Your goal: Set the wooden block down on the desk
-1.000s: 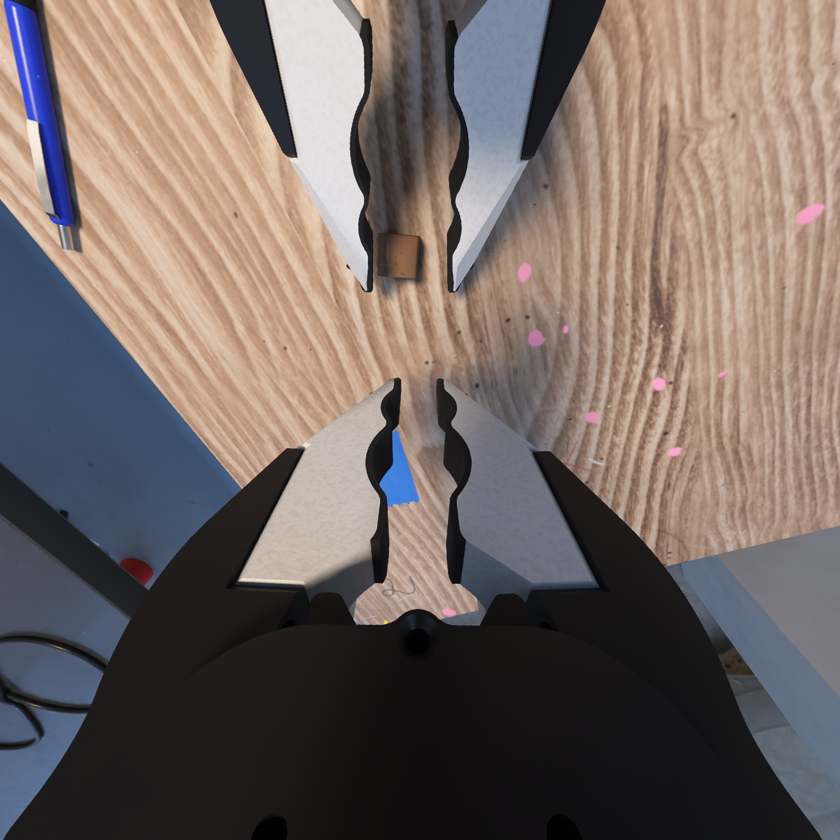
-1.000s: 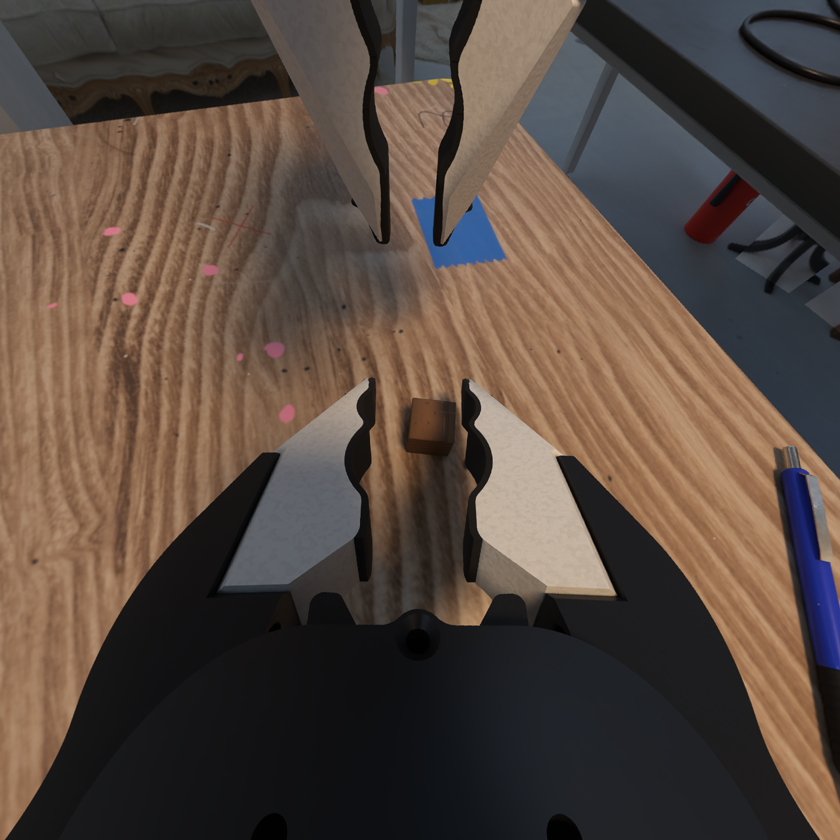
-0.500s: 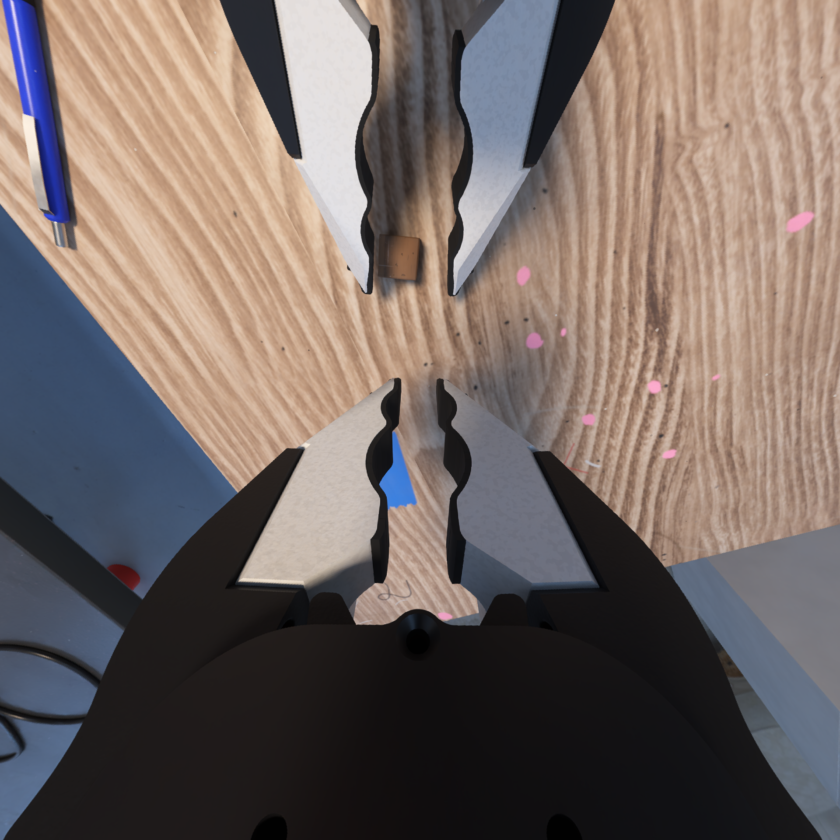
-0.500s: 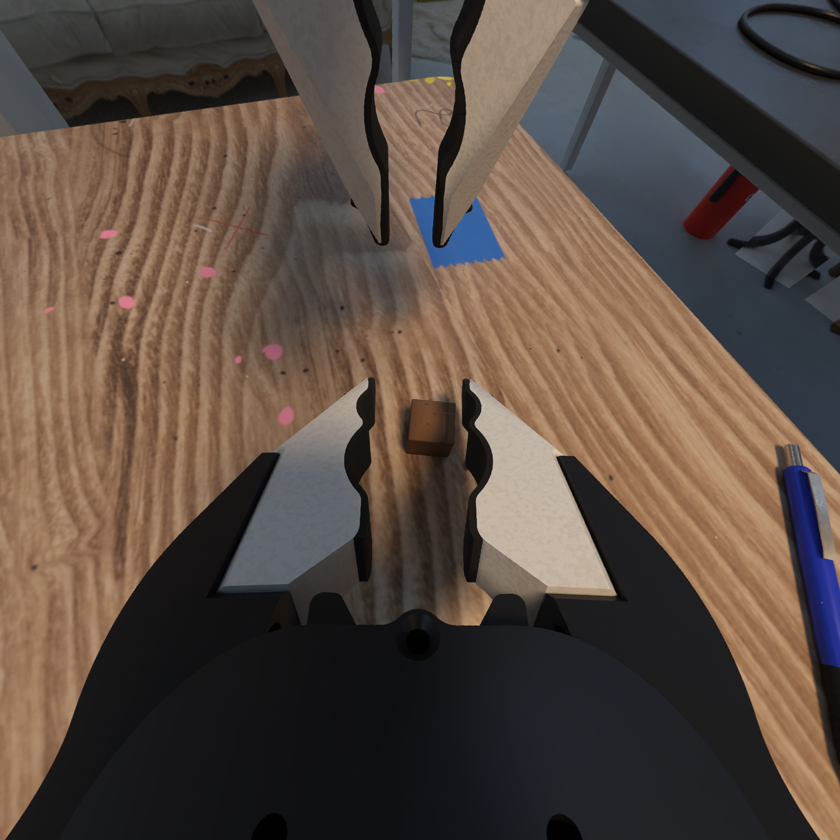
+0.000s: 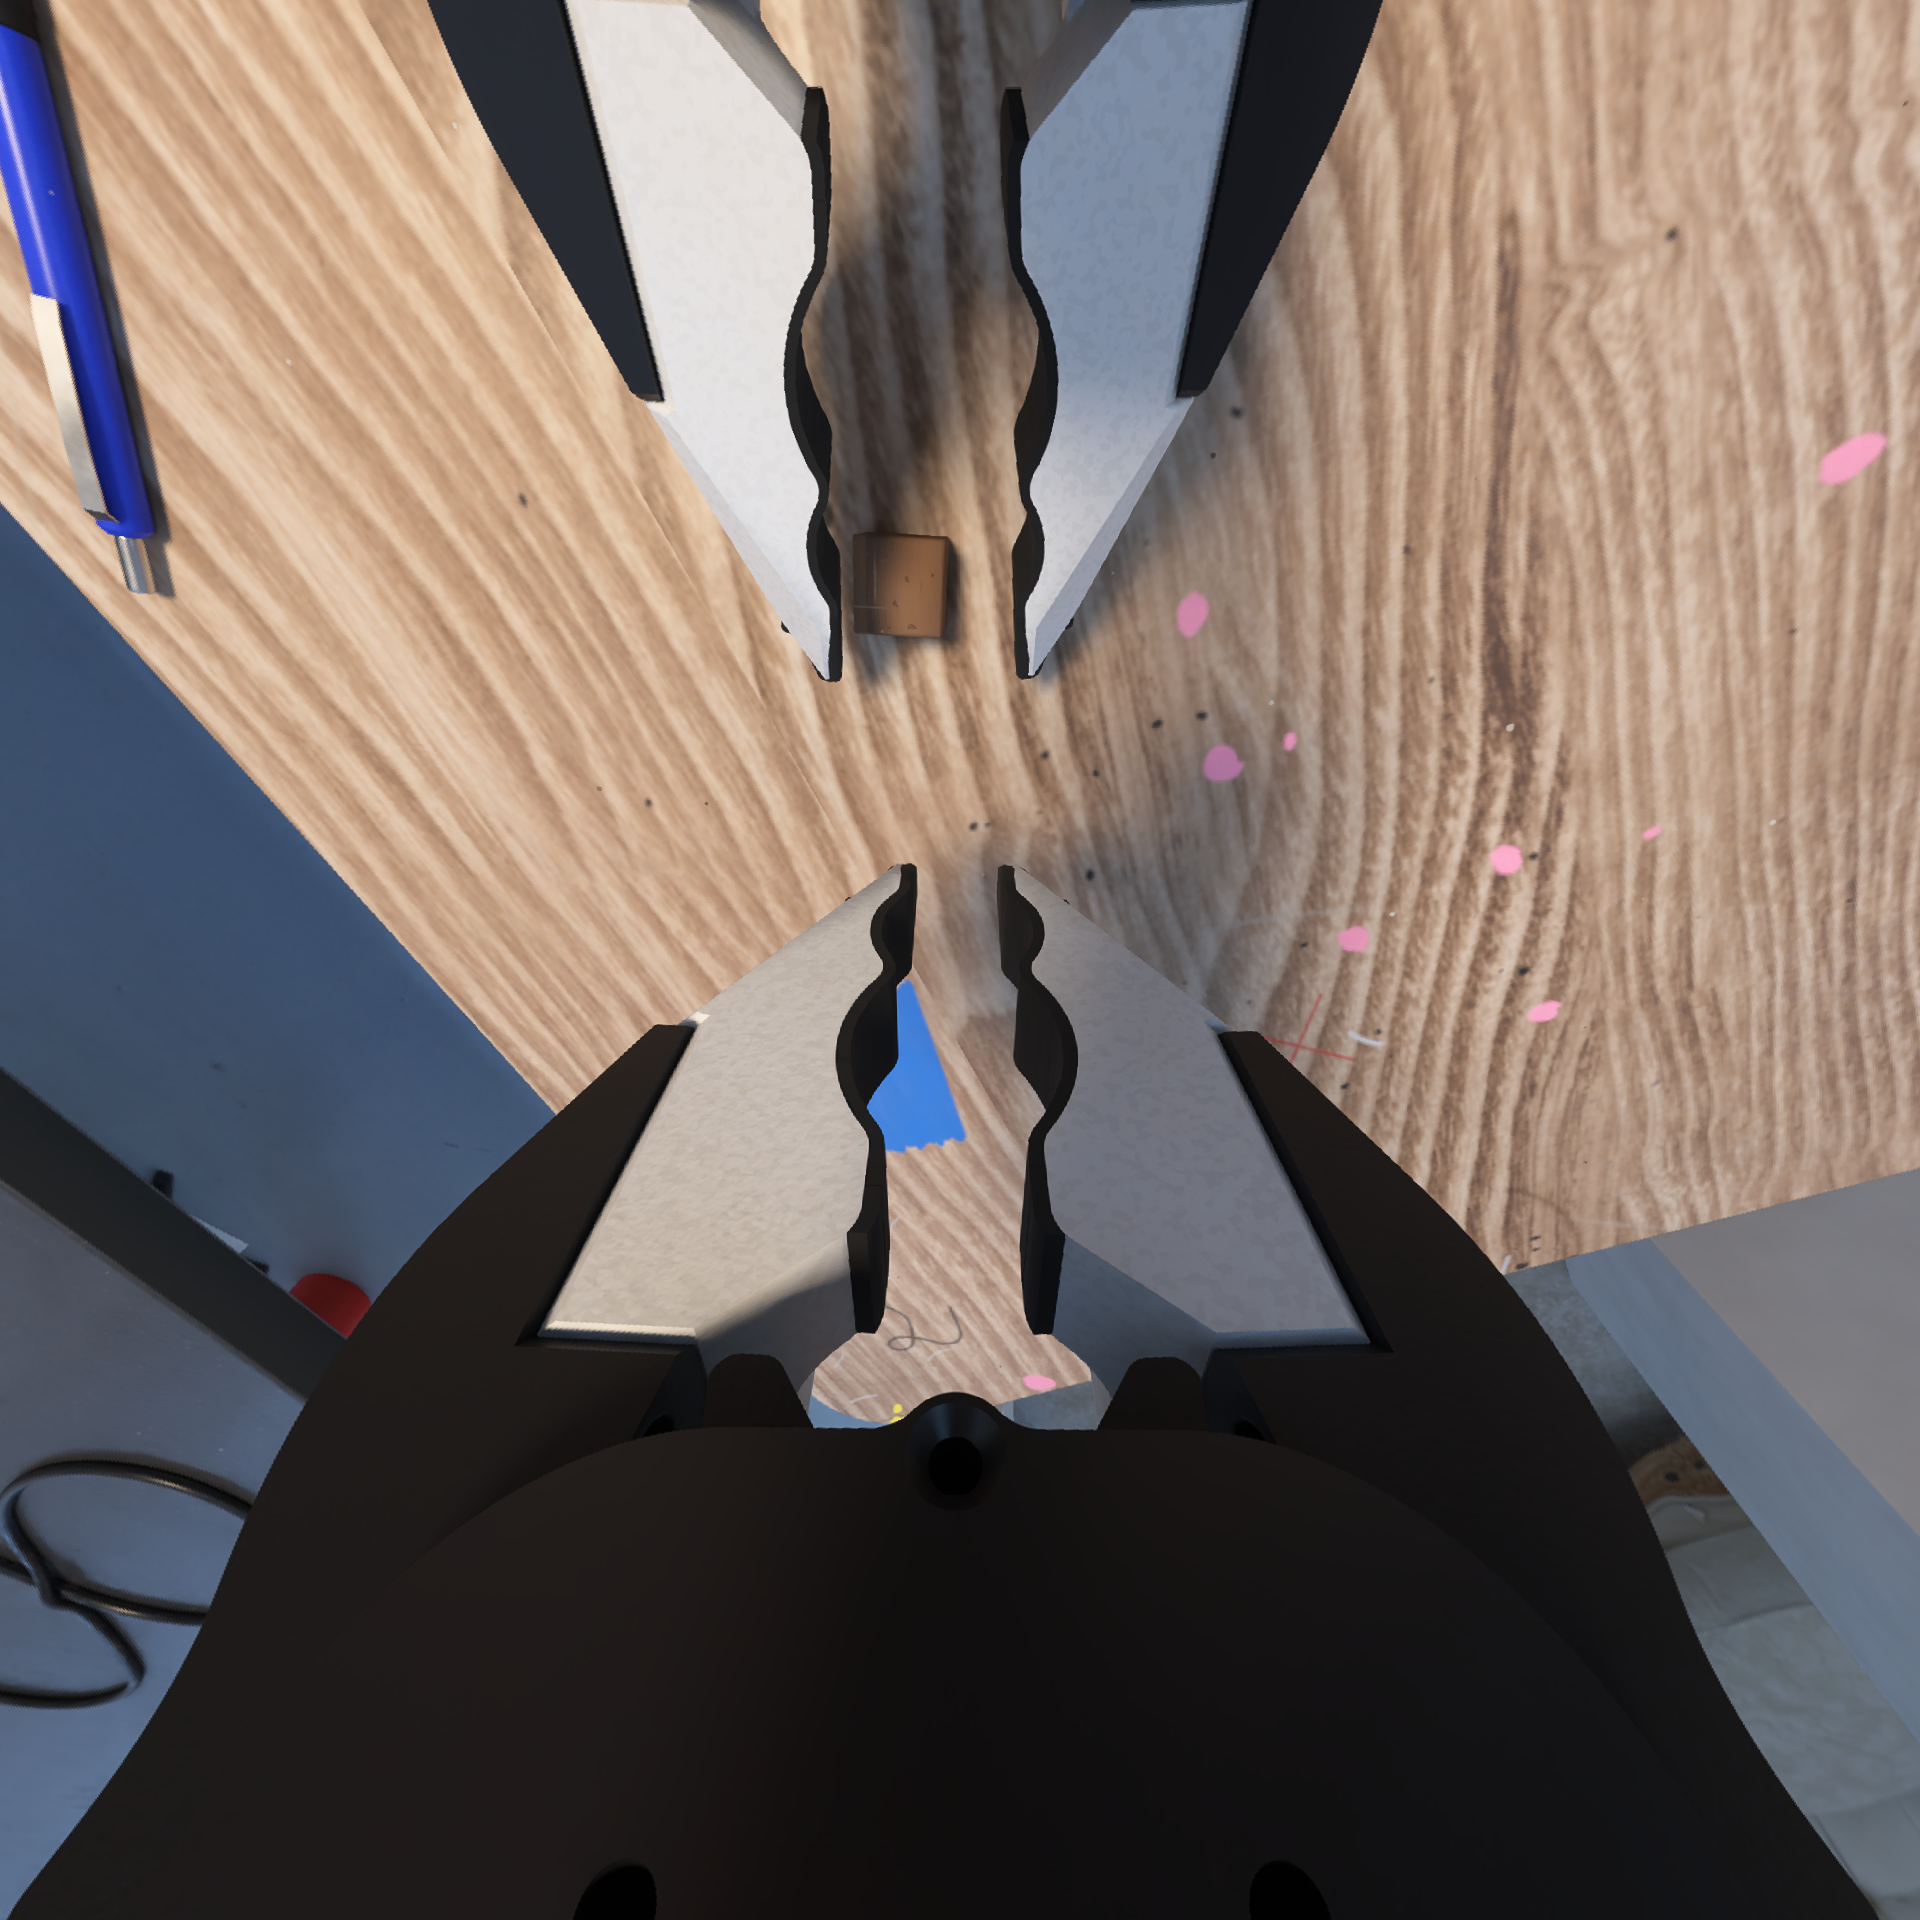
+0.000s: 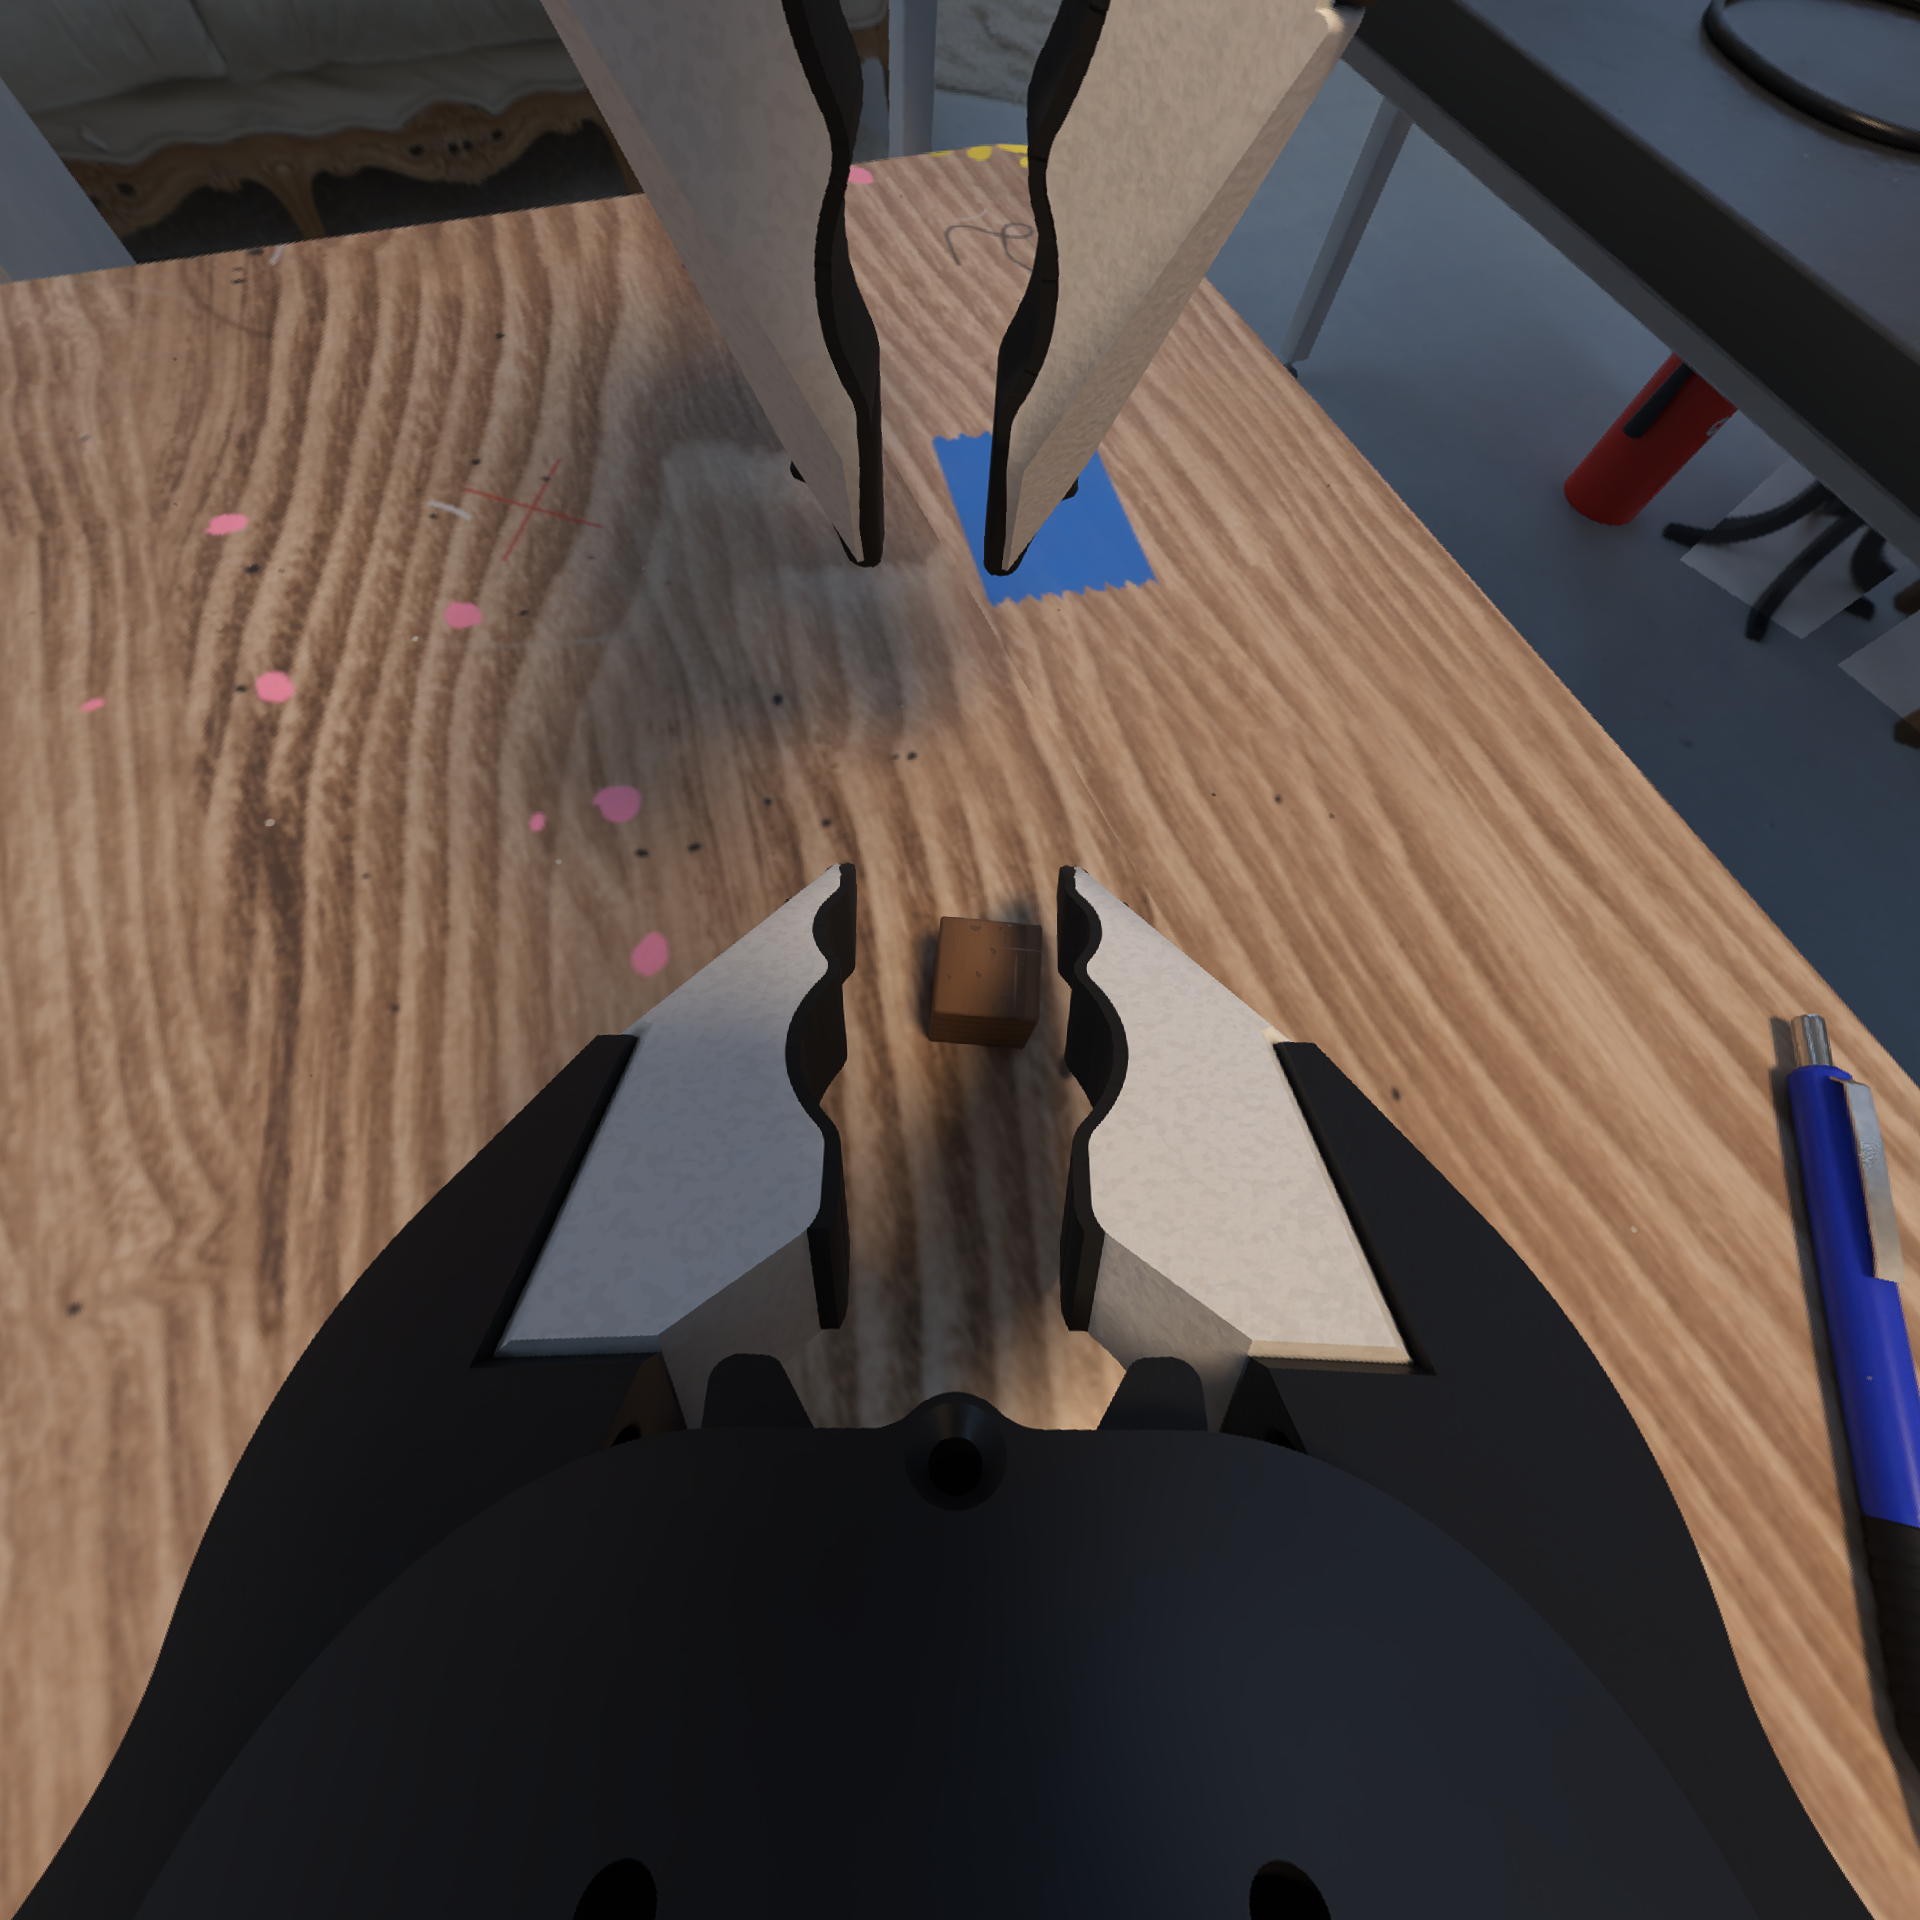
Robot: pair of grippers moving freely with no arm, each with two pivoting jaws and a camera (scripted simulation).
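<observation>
Wooden block (image 6: 983, 981) on desk (image 6: 312, 935), between spread right claw (image 6: 956, 883) tips

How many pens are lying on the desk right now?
1. A blue pen lies near the desk edge, to the right of the right gripper in its own view, apart from the wooden block. Others could lie outside both views.
</observation>
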